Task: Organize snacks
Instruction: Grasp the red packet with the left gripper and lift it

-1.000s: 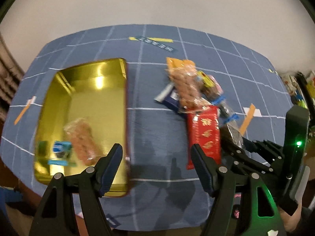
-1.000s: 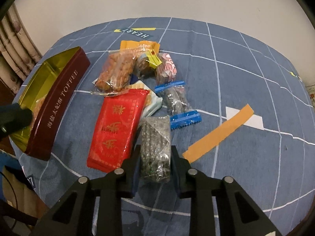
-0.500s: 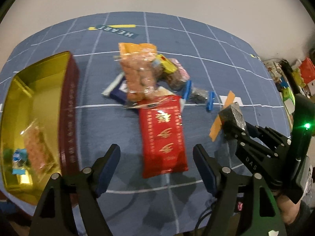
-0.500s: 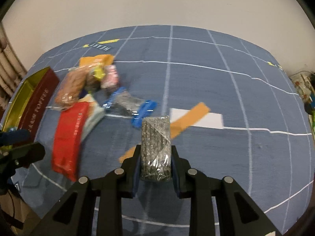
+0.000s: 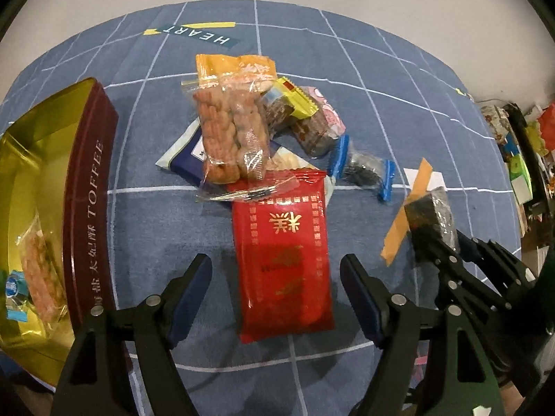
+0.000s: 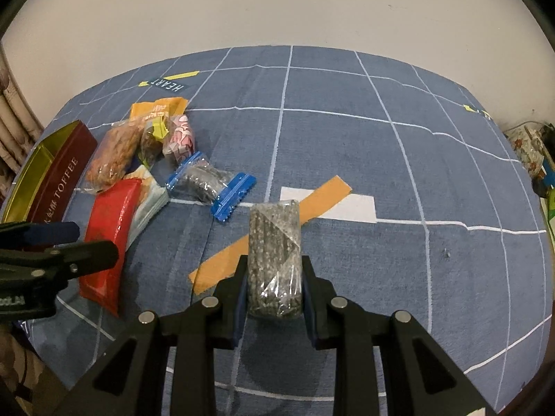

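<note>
My right gripper [image 6: 274,289] is shut on a grey speckled snack bar [image 6: 274,256] and holds it above the blue cloth; the bar also shows in the left wrist view [image 5: 432,213]. My left gripper [image 5: 277,287] is open and empty, its fingers on either side of a red packet [image 5: 282,263], above it. A heap of snacks lies beyond: a clear bag of brown twists [image 5: 230,131], a yellow-ended candy [image 5: 291,102], a pink candy [image 5: 319,121] and a blue-ended candy [image 5: 362,170]. A gold toffee tin [image 5: 86,194] stands open at the left with two snacks inside.
An orange tape strip [image 6: 270,239] and a white patch [image 6: 347,204] lie on the cloth under the right gripper. Clutter [image 5: 520,152] sits past the table's right edge. A curtain [image 6: 14,124] hangs at the left. The wall is close behind the table.
My right gripper lifted the grey bar off the table and carried it right, away from the heap. My left gripper moved right from over the tin to over the red packet.
</note>
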Demonstrator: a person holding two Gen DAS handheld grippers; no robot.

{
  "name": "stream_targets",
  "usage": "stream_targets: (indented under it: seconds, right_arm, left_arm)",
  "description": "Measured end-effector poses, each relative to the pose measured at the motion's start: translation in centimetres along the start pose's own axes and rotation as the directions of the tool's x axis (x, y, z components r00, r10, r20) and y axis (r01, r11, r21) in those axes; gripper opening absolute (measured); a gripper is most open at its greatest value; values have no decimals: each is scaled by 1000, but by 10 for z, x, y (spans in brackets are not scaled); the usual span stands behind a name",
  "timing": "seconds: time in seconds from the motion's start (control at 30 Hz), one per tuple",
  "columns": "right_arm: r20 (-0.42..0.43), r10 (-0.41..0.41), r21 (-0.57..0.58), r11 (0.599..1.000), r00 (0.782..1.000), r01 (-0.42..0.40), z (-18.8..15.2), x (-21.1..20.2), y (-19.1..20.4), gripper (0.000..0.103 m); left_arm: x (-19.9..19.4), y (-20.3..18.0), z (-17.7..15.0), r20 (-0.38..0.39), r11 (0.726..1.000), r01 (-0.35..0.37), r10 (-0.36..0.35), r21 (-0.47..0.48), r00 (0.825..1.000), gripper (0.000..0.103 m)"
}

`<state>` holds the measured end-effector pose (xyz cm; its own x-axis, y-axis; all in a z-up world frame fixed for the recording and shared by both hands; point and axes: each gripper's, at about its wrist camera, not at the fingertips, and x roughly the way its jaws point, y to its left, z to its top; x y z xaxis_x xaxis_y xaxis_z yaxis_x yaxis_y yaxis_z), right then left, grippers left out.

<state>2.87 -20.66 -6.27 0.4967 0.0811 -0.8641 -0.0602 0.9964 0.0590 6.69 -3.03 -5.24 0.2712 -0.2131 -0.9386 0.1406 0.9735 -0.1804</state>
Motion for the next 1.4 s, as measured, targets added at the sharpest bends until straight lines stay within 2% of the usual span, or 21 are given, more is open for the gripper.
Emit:
stream_targets:
  seconds: [0.2,0.3,0.37,0.8,1.4]
  right_arm:
    - [-3,2,-1,1000,1000,-2,-1,0,-1,27]
    - [-4,5,6,1000,1000,-5,-1,0,-2,27]
    - [-3,4,4,1000,1000,-4,-2,-1,-2,27]
    - [-5,1,5,1000,1000,-1,-1,0,-1,27]
    - [-8,-3,0,1000,1000,3,-2,1,0,27]
  left_arm:
    - [8,0,2,-17,1000,-1,1,-11,1000,71]
    - [10,-1,2,-19,1000,-9,8,-13,1000,66]
    - [9,-1,2,-19,1000,-13,13,-6,1000,58]
    - [3,3,-5,-38,1000,7,-7,-12,999,43]
    - [-21,8,-20,-39,1000,-12,12,18,999,42]
